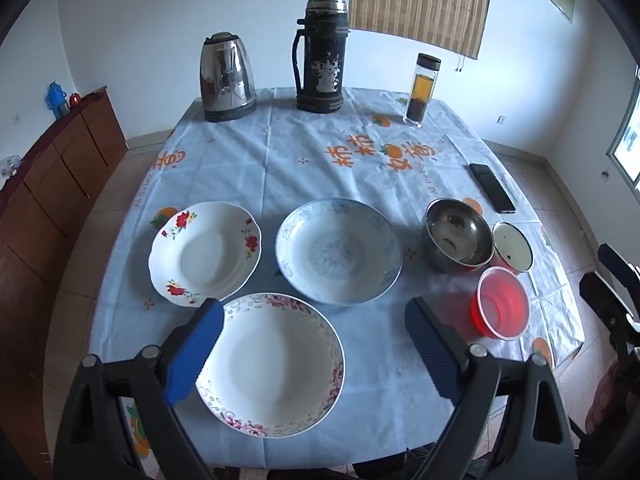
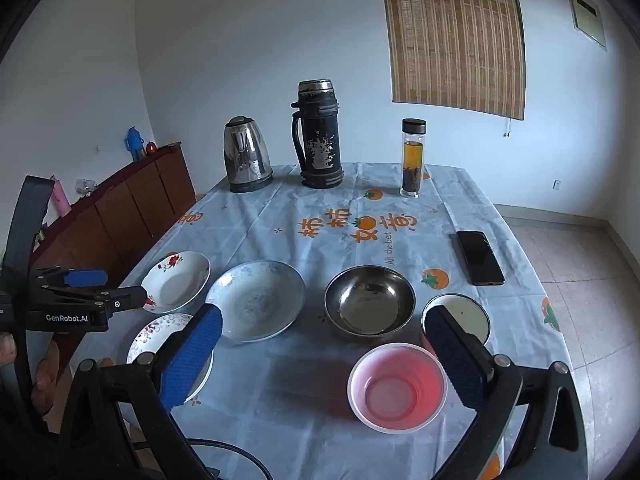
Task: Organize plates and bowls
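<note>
Plates and bowls lie spread on the table [image 1: 280, 152], all apart from our tools. From the left gripper [image 1: 314, 322], whose jaws stand wide apart and hold nothing, we see the red-flower plate [image 1: 205, 253] ahead to the left. The pink-rimmed plate [image 1: 276, 364] lies right under and between the fingers, the left pad [image 1: 196, 352] overlapping its rim in view. The blue plate [image 1: 339, 250] sits straight ahead. Ahead to the right is the steel bowl [image 1: 458, 239], with the enamel bowl [image 1: 513, 246] touching it just beyond, and the red cup [image 1: 501, 308] nearest the right finger.

From the right gripper [image 2: 322, 338], also spread open and empty, the blue plate [image 2: 256, 300] is ahead left, the steel bowl [image 2: 369, 305] straight ahead, the red cup [image 2: 397, 387] close between the fingers, and the enamel bowl [image 2: 472, 312] partly behind the right finger.

Far ahead stand a kettle [image 1: 227, 78], a flask [image 1: 322, 56] and a tea bottle [image 1: 422, 90]; a phone [image 1: 492, 187] lies to the right.
</note>
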`<state>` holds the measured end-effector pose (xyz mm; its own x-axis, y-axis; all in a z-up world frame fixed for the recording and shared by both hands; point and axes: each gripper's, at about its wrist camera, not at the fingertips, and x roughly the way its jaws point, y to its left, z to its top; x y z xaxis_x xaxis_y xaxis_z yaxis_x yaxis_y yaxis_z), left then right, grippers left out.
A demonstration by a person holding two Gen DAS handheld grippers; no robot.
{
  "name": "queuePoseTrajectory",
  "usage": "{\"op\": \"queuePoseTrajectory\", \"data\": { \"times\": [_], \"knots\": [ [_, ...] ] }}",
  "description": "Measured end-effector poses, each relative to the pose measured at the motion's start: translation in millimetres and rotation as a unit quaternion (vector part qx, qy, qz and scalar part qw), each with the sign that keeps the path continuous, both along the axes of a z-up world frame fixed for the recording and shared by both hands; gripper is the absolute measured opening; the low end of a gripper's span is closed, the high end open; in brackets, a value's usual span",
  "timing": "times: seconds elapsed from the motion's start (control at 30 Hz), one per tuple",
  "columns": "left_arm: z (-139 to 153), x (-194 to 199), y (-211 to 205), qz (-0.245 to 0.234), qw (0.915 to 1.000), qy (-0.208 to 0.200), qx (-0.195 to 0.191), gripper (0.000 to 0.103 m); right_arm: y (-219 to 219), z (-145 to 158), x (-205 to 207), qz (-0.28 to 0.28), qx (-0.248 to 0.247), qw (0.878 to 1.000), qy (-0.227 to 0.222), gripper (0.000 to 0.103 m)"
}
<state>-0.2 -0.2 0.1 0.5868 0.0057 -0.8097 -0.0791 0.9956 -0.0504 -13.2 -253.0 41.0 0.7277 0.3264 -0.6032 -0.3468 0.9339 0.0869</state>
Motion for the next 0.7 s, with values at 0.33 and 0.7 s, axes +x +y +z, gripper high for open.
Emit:
{"op": "queuePoseTrajectory", "data": {
  "times": [0.33, 0.7],
  "knots": [
    [-9.4, 0.8, 3.7, 0.004, 0.9999, 0.011, -0.003, 0.094, 5.6, -6.2, 3.3, 0.003, -0.005, 1.000, 0.007, 0.102],
    [-14.5, 3.4, 13.3, 0.009, 0.9998, 0.018, -0.004, 0.094, 9.1, -9.2, 6.9, 0.010, 0.010, 1.000, 0.010, 0.102]
  ]
}}
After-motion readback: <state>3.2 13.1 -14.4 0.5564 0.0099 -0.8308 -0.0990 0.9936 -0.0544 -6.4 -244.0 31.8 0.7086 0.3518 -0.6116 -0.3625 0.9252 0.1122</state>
